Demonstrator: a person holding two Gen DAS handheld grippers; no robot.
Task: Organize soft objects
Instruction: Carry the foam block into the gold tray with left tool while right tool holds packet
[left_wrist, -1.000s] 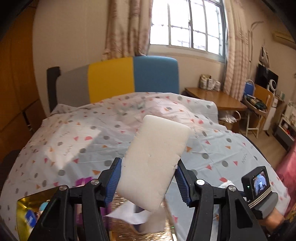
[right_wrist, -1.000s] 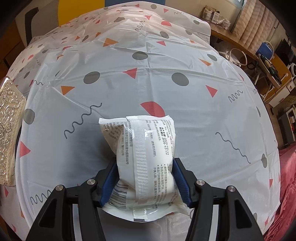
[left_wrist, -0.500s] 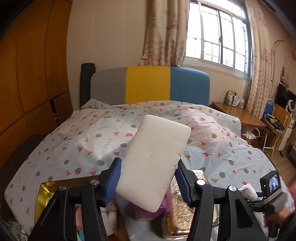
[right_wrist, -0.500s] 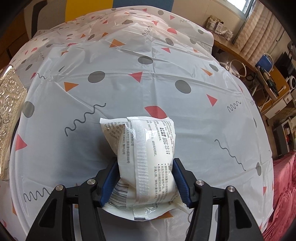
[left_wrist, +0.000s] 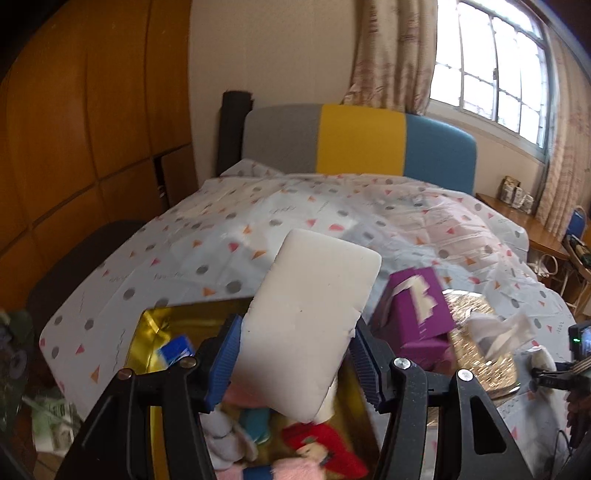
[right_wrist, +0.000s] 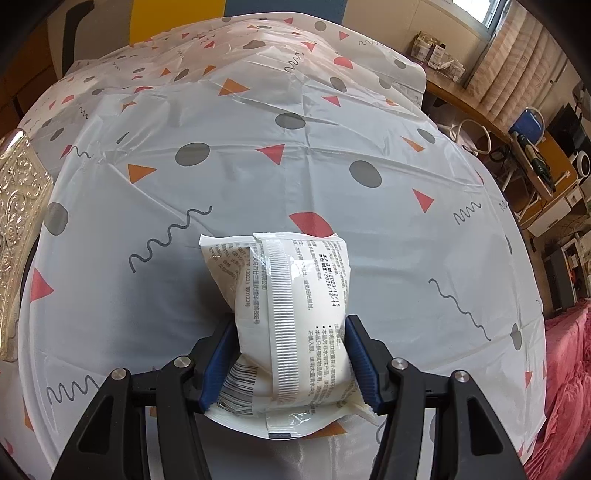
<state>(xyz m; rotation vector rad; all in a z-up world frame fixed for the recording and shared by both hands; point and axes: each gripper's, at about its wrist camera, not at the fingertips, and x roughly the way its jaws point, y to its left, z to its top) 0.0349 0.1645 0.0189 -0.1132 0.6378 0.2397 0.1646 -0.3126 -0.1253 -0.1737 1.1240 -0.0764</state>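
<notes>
left gripper: your blue pads clamp the long sides of a white foam block; block tilted, top corner leaning right, held in the air above the gold tray.
right gripper: your jaws are clamped on a white printed packet, pinched at its lower half; the bottom seal flap sticks out below the pads. Packet sits over the bed cover, whether it touches it you cannot tell.
gold tray: at the near left corner of the bed, far rim and left wall visible; inside you have a blue-white pack, a red plush, pink and pale soft pieces, blurred. Little bare floor left in the tray below your block.
purple tissue box: just right of the foam block, resting on a gold patterned board; close to your right finger.
patterned board edge: in the right wrist view its embossed rim shows at the left edge of the bed, well apart from the packet.
bed cover: white plastic with dots and triangles; wide open stretch ahead and to both sides of the packet, up to the headboard.
bed edges: right edge drops to a wooden desk; left edge runs near the wooden wardrobe.
</notes>
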